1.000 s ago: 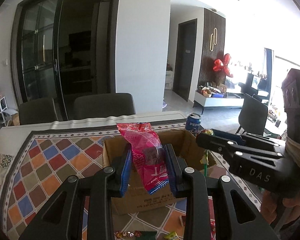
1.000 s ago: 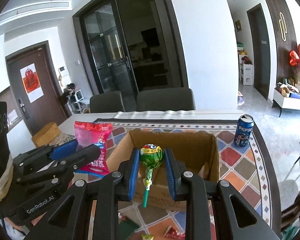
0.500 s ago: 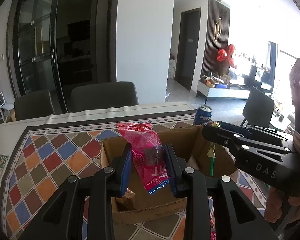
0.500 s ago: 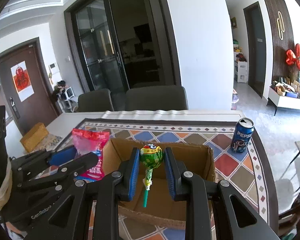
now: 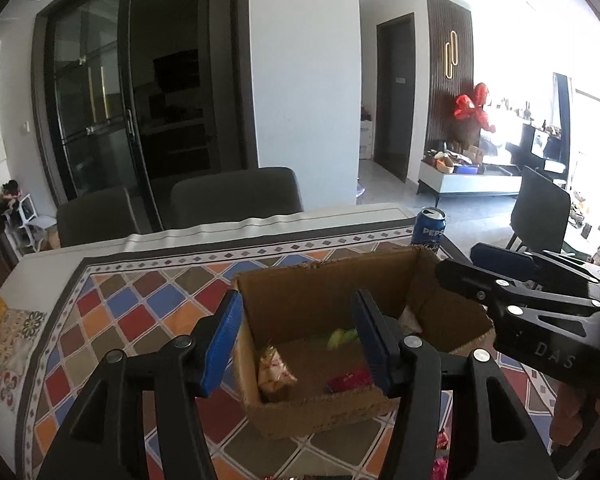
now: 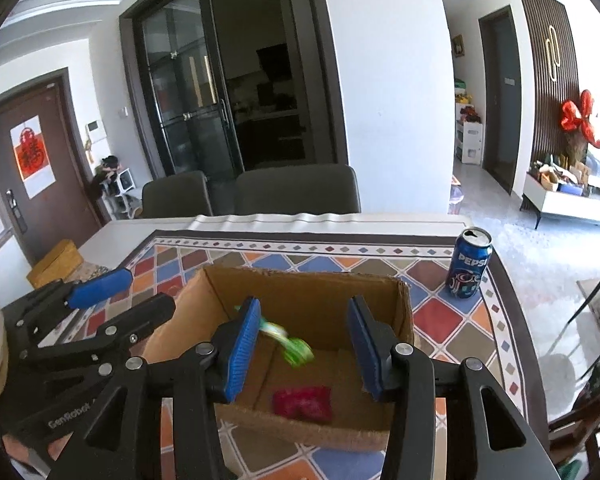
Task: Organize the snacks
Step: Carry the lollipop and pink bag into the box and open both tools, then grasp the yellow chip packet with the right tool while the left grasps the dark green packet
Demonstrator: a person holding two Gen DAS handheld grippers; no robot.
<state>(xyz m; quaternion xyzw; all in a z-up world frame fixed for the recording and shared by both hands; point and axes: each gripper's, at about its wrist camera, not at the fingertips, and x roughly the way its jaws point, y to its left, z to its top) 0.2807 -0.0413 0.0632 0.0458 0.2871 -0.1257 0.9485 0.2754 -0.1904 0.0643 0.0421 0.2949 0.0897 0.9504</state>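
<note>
- Left wrist view: the left gripper (image 5: 298, 340) hangs spread and empty above the cardboard box (image 5: 320, 412); a red packet (image 5: 349, 381) and a blurred green lollipop (image 5: 342, 337) show inside.
- Right wrist view: the right gripper (image 6: 305, 350) is parted wide, holding nothing, above the same box, Pepsi can (image 6: 469, 265) well aside.

I see the open cardboard box (image 6: 404, 312) on the patterned cloth; inside, a blurred green lollipop (image 6: 296, 350), a pink packet (image 6: 302, 402) lying flat, and a pale wrapped snack (image 5: 274, 370).
</note>
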